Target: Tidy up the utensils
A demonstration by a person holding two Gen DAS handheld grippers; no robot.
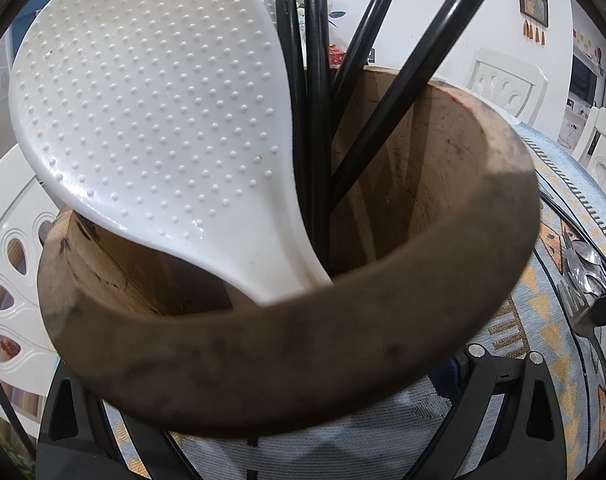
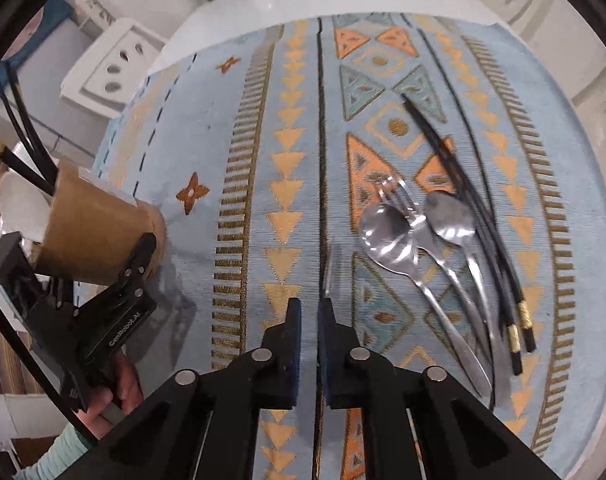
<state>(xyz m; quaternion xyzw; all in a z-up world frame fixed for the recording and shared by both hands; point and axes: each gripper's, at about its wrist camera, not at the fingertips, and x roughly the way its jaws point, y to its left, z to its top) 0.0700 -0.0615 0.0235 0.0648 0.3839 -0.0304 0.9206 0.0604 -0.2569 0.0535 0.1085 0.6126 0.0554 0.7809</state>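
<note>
My left gripper [image 1: 283, 384] is shut on a brown wooden utensil holder [image 1: 343, 360], which is tilted toward the camera. A white dimpled rice paddle [image 1: 151, 120] and black chopsticks [image 1: 315, 80] stand inside it. The right wrist view shows the same holder [image 2: 99, 228] at the far left, clamped by that left gripper [image 2: 79, 248]. My right gripper [image 2: 309, 308] is shut on a thin metal fork [image 2: 330, 268], seen edge-on above the cloth. Beside it on the cloth lie two spoons [image 2: 387, 236], another fork [image 2: 399, 196] and black gold-banded chopsticks [image 2: 479, 220].
A light-blue cloth [image 2: 207, 128] with orange triangle patterns covers the white table [image 2: 303, 0]. White chairs [image 2: 111, 64] stand around it. A person's hand [image 2: 119, 384] holds the left gripper's handle. Framed pictures [image 1: 535, 0] hang on the far wall.
</note>
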